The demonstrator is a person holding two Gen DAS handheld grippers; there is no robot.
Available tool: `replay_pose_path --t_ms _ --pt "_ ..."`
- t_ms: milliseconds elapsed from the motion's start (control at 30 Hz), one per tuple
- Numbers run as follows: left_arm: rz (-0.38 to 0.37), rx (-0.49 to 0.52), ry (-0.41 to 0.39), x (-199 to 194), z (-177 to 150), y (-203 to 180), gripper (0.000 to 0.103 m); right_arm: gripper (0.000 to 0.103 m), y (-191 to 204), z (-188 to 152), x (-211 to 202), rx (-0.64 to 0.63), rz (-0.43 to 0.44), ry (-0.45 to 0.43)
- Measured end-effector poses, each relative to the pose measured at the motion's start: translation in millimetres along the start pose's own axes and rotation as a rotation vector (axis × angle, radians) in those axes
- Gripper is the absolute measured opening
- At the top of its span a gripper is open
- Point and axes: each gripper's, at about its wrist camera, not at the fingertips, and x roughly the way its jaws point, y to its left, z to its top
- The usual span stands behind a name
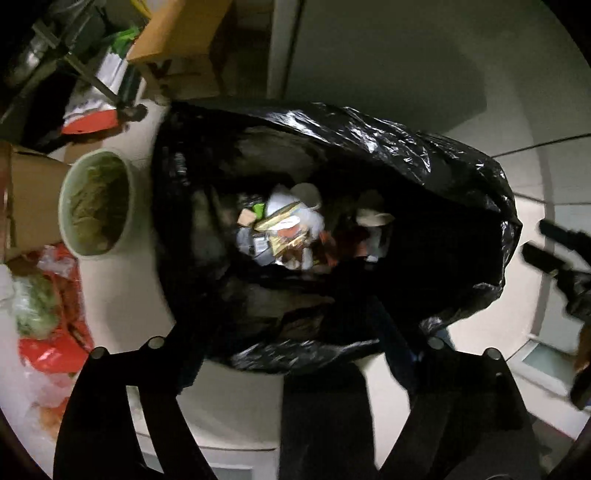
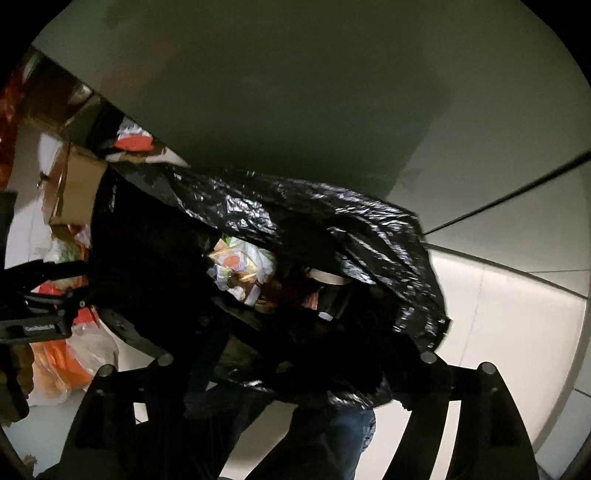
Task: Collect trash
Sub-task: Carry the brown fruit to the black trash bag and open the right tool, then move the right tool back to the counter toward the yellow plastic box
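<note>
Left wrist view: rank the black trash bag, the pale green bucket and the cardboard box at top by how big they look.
1. black trash bag, by far the largest.
2. and 3. pale green bucket and cardboard box: they look alike, and the box is cut off by the frame, so I won't rank them.

floor (image 1: 240, 413): pale, glossy | black trash bag (image 1: 369, 140) sitting open on it | green bucket (image 1: 98, 203) standing beside bag | orange/clear plastic bags (image 1: 48, 332) lying nr bucket

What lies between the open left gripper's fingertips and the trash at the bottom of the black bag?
Nothing solid in the left wrist view: the left gripper sits over the black bag's open mouth, with only dark inner plastic before the trash.
</note>
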Motion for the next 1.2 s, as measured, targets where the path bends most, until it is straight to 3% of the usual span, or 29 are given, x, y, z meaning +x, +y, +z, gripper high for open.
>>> replay_pose_path --t_ms 133,333,400,467,567,733,833,933,1033,1067,1133,1200 --pt "0.005 0.050 -0.064 -56.1 -0.6 -6.9 0.080 0.076 -6.1 4.4 -58.5 0.019 0.036 -0.059" --pt "-0.113 0.191 -0.283 -208.4 -14.8 -57.2 0.087 0.083 -1.2 15.4 -210.9 -0.010 0.156 -0.250" --pt "-0.173 0.225 -0.361 -252.5 -18.0 -73.9 0.089 0.086 2.2 16.2 -273.6 -0.046 0.195 -0.353" --pt "-0.214 0.243 -0.450 -292.3 -14.4 -92.4 0.090 0.098 3.8 20.4 -330.0 -0.091 0.198 -0.478" --pt "-0.248 0.232 -0.550 -326.3 -2.5 -111.5 0.090 0.098 -3.2 40.0 -383.6 -0.125 0.160 -0.638" --pt "-0.232 0.171 -0.617 -342.3 19.7 -127.7 0.090 0.097 -31.6 110.3 -399.4 -0.032 0.096 -0.761" --pt "-0.211 0.133 -0.644 -347.4 20.6 -132.1 0.090 0.085 -46.4 168.5 -390.9 0.047 0.057 -0.742" --pt "-0.210 0.097 -0.653 -355.3 21.8 -129.5 0.090 0.080 -51.1 211.1 -369.6 0.071 0.022 -0.702" --pt "-0.186 0.061 -0.647 -360.1 20.8 -125.3 0.090 0.063 -48.9 238.7 -350.1 0.066 -0.043 -0.645" --pt "-0.182 0.050 -0.644 -360.3 20.5 -123.5 0.090 0.052 -48.2 243.8 -344.8 0.064 -0.059 -0.618" --pt "-0.176 0.017 -0.641 -359.9 20.3 -118.5 0.090 0.044 -50.1 257.4 -331.8 0.057 -0.069 -0.568" --pt "-0.180 -0.010 -0.642 -360.1 21.6 -114.1 0.090 0.027 -52.2 261.9 -328.0 0.045 -0.064 -0.552"
